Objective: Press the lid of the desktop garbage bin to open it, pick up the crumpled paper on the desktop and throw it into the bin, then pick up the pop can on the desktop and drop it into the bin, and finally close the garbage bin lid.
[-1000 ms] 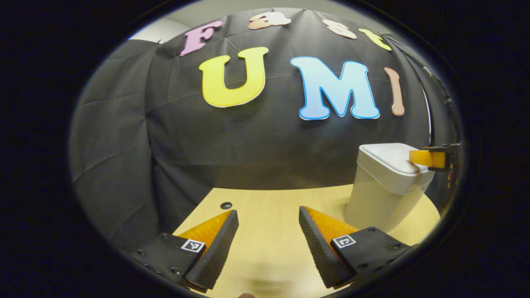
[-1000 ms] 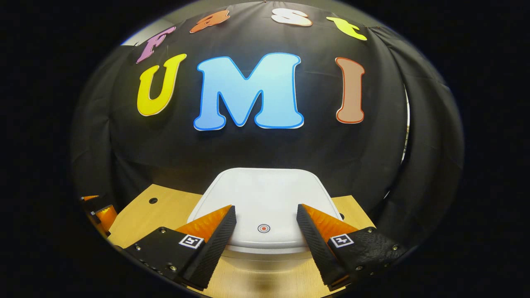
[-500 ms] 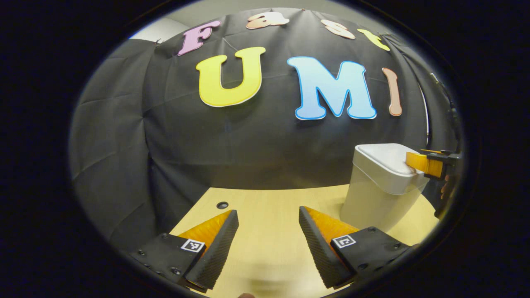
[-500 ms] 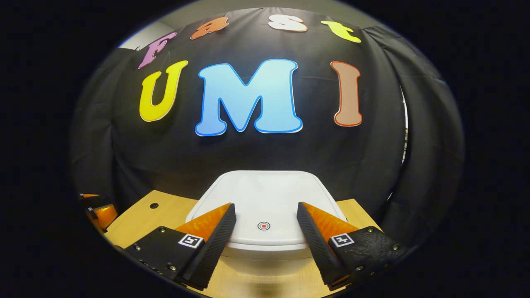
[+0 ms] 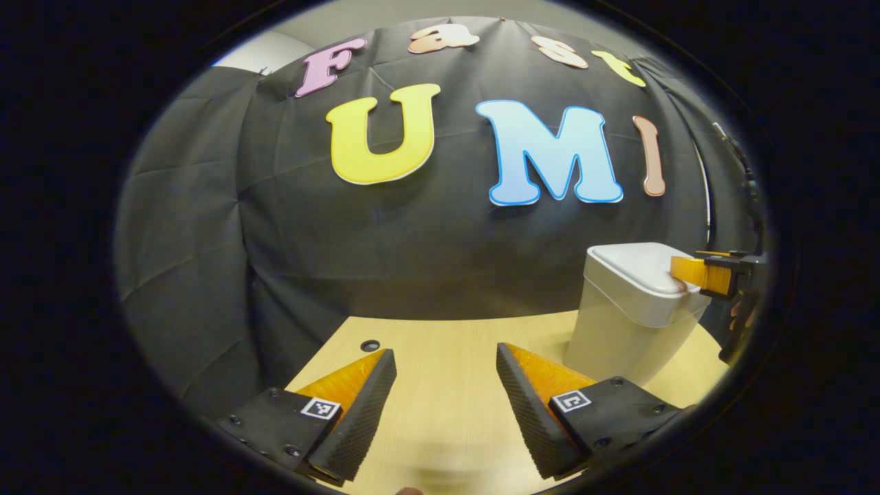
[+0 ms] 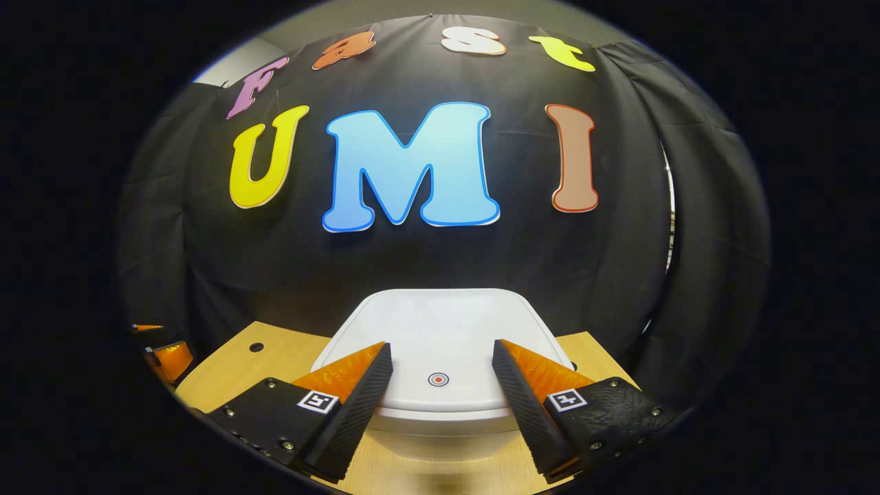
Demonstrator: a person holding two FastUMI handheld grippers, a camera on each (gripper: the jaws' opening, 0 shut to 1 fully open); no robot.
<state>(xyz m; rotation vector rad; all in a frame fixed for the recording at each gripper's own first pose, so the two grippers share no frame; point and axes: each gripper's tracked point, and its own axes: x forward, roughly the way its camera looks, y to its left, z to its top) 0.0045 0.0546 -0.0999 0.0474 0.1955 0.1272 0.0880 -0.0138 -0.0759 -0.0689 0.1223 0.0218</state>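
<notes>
Lid [image 6: 447, 330] of the white garbage bin [image 5: 629, 323] lies flat and shut, so the first step, pressing it open, looks not yet done; the right gripper [image 6: 440, 385] hangs just over the lid's near edge, its fingers spread wide with nothing between them, a small round mark [image 6: 438, 379] in the gap; next it should push down on that mark; the left gripper [image 5: 445, 395] waits over the wooden surface [image 5: 440, 337] beside the bin, fingers apart and holding nothing.
</notes>
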